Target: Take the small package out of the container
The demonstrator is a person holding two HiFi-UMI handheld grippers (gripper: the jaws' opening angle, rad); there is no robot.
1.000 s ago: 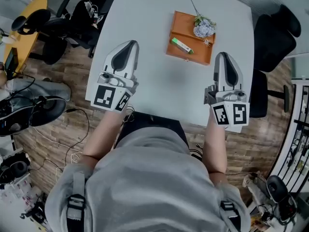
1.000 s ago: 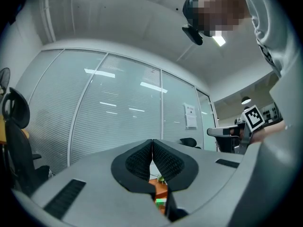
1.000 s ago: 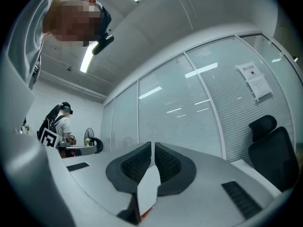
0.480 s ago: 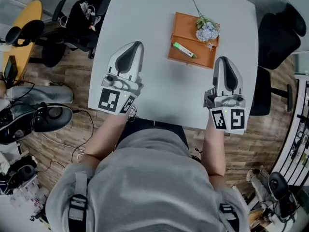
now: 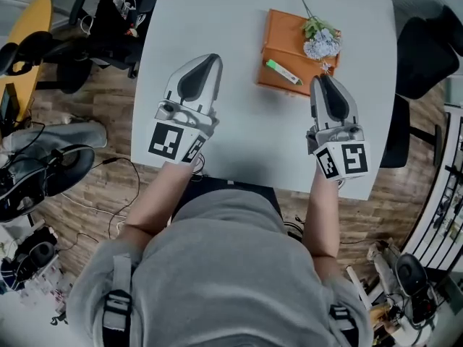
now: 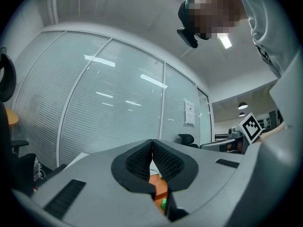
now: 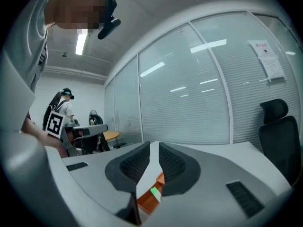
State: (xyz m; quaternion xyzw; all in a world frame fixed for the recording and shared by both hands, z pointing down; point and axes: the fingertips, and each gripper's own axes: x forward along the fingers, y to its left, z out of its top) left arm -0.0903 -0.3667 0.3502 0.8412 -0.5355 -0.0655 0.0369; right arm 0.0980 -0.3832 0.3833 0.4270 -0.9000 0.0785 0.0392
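White rectangular table [image 5: 217, 13] lying under the left gripper [image 5: 213, 58] and the right gripper [image 5: 320, 78]. Brown wood-plank floor [image 5: 94, 96] showing left of the left gripper, black office chairs [image 5: 61, 45] standing there. Another black chair [image 5: 430, 53] sitting right of the right gripper. Frosted glass partition wall [image 6: 104, 103] running ahead; ceiling strip light [image 7: 81, 40] glowing above.

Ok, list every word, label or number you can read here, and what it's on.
Nothing is readable.
Paper notice on the glass wall: print too blurred.
Small green package in the orange container: label too small.
Left gripper and right gripper: square markers only, no words.
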